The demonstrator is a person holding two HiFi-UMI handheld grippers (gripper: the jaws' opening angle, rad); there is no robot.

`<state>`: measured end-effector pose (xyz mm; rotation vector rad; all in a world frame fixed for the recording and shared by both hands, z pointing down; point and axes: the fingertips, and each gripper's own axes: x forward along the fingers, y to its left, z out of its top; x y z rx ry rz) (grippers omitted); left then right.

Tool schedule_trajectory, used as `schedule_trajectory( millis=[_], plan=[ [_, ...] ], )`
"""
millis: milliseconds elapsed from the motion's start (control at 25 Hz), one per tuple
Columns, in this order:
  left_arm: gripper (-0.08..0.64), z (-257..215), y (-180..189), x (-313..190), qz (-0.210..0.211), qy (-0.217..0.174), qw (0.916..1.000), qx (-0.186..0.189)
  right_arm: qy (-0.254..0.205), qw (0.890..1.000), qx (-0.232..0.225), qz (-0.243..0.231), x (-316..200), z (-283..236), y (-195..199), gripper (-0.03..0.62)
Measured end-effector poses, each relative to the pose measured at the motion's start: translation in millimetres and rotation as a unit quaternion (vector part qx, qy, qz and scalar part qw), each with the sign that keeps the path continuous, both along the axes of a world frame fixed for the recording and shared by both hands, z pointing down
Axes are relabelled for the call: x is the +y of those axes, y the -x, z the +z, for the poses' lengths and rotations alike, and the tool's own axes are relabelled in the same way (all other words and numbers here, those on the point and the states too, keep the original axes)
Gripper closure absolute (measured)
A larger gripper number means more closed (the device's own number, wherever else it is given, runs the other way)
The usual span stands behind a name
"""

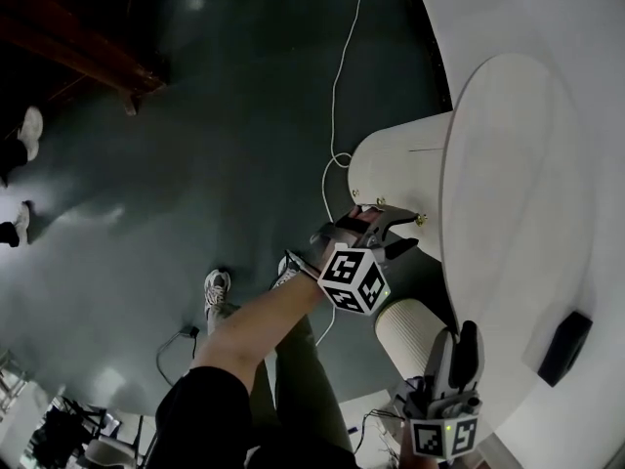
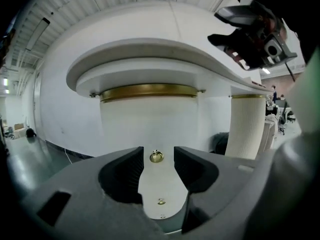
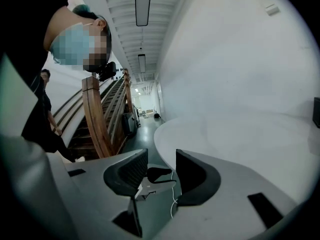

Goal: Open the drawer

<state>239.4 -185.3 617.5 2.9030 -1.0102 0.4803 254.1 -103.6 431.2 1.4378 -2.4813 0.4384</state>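
The drawer unit [image 1: 395,169] is a cream, rounded body under the white tabletop [image 1: 518,193]. A small brass knob [image 1: 422,219] sits on its front. My left gripper [image 1: 408,230] is right at the knob, jaws open. In the left gripper view, the knob [image 2: 156,157] shows between the open fingers of my left gripper [image 2: 158,151], apart from both pads, with a smaller brass stud [image 2: 161,201] below it. My right gripper [image 1: 455,332] hangs open by the table's edge, above a ribbed column [image 1: 410,330]. In the right gripper view, nothing is between the jaws of my right gripper [image 3: 161,156].
A white cable [image 1: 337,86] runs across the dark floor to the unit. A black box [image 1: 564,348] lies on the tabletop. A wooden stair rail [image 3: 97,119] stands at the left, and another person's shoes [image 1: 24,135] are at the far left.
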Motion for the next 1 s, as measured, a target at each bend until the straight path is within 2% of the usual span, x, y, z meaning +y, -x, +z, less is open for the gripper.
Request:
schedule_trajectory(
  millis=[240,360,520,640,840,1000],
  plan=[
    [0.365,15.5,-15.2,-19.2,-0.009,0.024,0.9996,0.006,0.006,1.000,0.008,-0.011,2.7,6.5,-4.9,0.416],
    [0.366,22.7,-18.2,-23.0,-0.004,0.033,0.9994,-0.005,0.004,1.000,0.009,-0.009,0.6,7.1,-3.9,0.417],
    [0.437,28.7,-20.9,-23.1,-0.001,0.040,0.9991,-0.014,0.006,1.000,0.004,-0.002,-0.3,7.9,-5.8,0.420],
    [0.437,29.5,-23.7,-23.8,-0.001,0.047,0.9988,-0.012,0.016,0.999,-0.019,0.022,-5.2,6.1,2.7,0.420],
    [0.456,30.3,-23.7,-26.8,-0.028,0.059,0.9979,-0.004,0.014,1.000,-0.007,0.013,2.3,7.5,-2.4,0.426],
    [0.459,30.9,-22.3,-26.8,-0.031,0.071,0.9969,-0.009,0.014,1.000,-0.001,0.006,5.7,7.1,-3.5,0.429]
  ],
)
